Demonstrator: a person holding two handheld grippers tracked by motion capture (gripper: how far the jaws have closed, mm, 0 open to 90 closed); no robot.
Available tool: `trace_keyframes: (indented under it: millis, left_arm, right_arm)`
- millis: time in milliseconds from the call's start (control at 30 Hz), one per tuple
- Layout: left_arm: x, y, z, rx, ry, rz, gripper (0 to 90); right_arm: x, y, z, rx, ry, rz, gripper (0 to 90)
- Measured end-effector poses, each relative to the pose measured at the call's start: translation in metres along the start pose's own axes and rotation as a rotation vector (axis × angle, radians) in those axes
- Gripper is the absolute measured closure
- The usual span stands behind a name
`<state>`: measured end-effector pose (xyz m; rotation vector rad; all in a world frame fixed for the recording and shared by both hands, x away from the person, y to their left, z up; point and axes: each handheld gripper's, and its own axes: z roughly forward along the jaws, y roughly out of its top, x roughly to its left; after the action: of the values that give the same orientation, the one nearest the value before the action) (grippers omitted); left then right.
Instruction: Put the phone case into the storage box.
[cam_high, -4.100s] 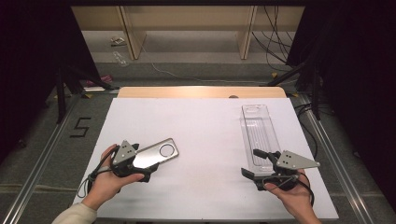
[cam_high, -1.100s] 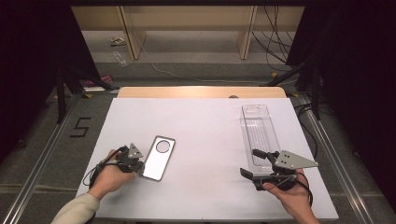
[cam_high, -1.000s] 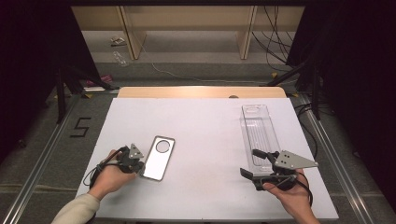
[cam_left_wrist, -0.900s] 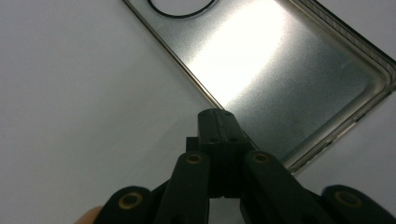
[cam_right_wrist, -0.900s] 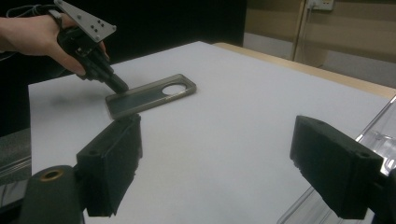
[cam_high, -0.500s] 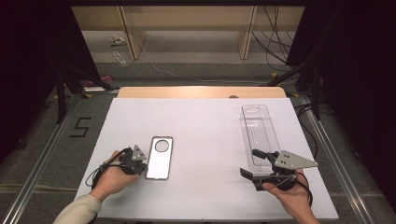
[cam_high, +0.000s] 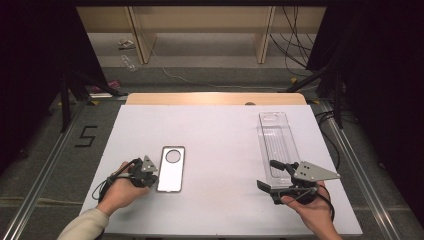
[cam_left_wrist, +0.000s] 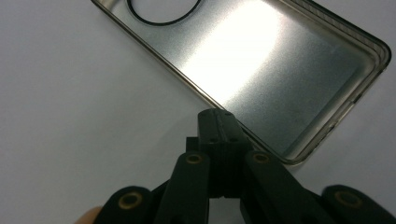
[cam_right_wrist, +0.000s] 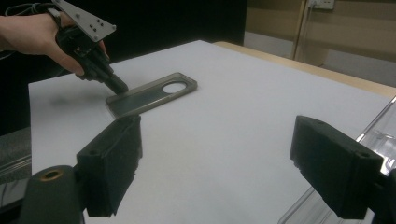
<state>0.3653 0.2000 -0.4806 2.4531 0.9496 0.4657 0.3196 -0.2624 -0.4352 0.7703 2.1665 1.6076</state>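
Starting at the left of the table (cam_high: 215, 125), the left gripper (cam_high: 151, 176) is seen with its jaws pressed fully together, their joined tip resting at the long edge of the phone case (cam_high: 171, 168); whether that thin rim is pinched between them cannot be told. The case lies flat on the white sheet, left of centre, its round camera opening at the far end. In the left gripper view it (cam_left_wrist: 261, 79) is shown as a shallow, smoky translucent shell with a frosted inner face, a low raised lip and rounded corners. It is judged to be light, somewhat flexible and slick on the smooth surface, so it is likely to slide when pushed; a hold across the raised lip near a long side is judged best. Further right, a clear rigid plastic tray (cam_high: 277, 145) is laid lengthwise. The right gripper (cam_high: 274, 176) is held at its near end, jaws spread wide and empty.
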Motion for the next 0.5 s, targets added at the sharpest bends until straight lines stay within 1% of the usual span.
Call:
trace_keyframes:
  millis: [333,367,400,433,500]
  left_arm:
    - [0.0007,-0.0002,-0.0003,0.0,-0.001,-0.002,89.0]
    - [0.0012,-0.0004,-0.0003,-0.002,-0.001,-0.001,87.0]
    - [0.0022,-0.0006,-0.0006,-0.003,-0.002,-0.003,87.0]
    - [0.003,-0.0008,-0.0011,-0.003,-0.004,-0.008,84.2]
    - [0.0074,-0.0007,-0.0053,-0.013,0.016,-0.022,79.7]
  right_arm:
    - [0.0002,0.0,0.0001,0.0,-0.001,-0.002,18.1]
    - [0.0002,0.0001,0.0,0.001,-0.001,-0.002,18.1]
    - [0.0002,0.0001,0.0,0.001,-0.001,-0.002,18.1]
    - [0.0,0.0003,-0.0002,-0.001,-0.001,-0.005,18.2]
    - [0.0,0.0003,-0.0004,-0.002,-0.002,-0.005,18.2]
